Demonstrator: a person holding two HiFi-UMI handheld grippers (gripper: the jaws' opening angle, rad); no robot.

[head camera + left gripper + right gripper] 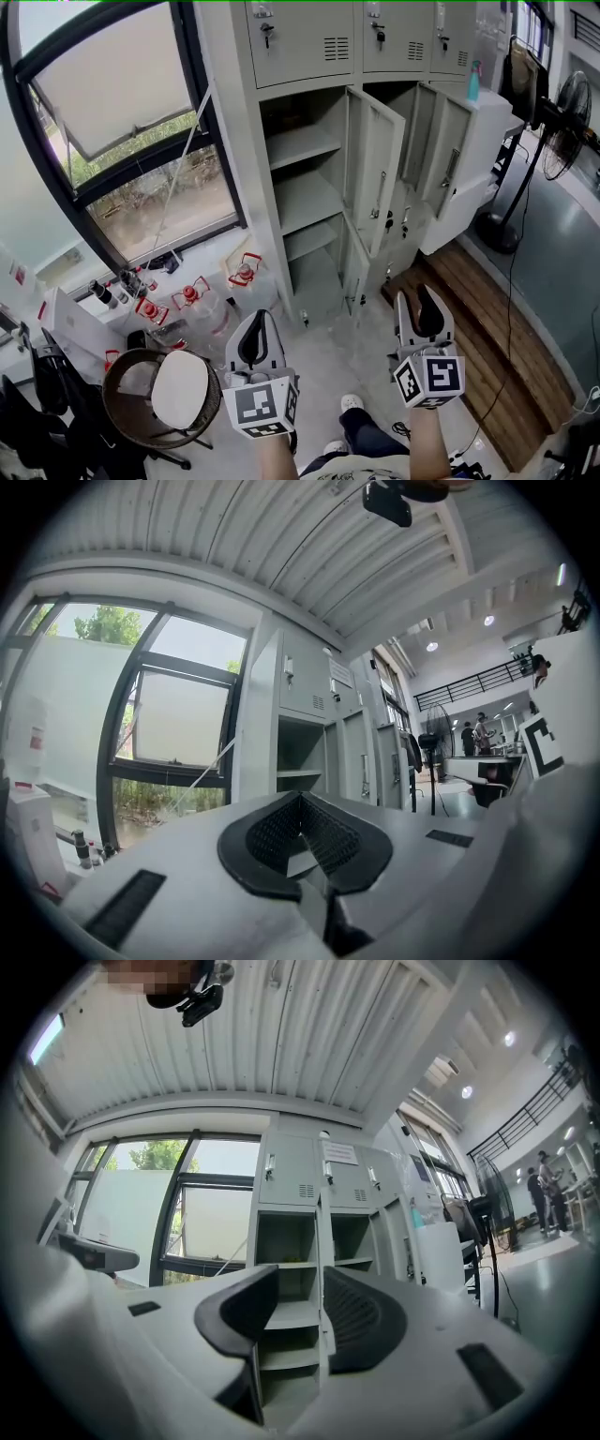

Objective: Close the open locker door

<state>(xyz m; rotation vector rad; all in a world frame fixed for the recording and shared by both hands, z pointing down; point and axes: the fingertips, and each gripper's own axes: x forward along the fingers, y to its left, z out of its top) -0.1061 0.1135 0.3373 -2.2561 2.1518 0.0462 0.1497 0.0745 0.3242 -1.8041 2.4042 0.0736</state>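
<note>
A grey locker bank stands ahead with several doors swung open. The tall open door hangs beside bare shelves, and a second open door is to its right. A smaller lower door is open too. My left gripper hovers low, well short of the lockers, its fingertips meeting, nothing held. My right gripper hovers to its right, open and empty. In the right gripper view the gripper faces the locker, far from the door edge. The left gripper faces the lockers.
A big window fills the left wall, with red-handled water jugs on the floor below. A round chair sits at lower left. A wooden pallet, a white cabinet and a standing fan are on the right.
</note>
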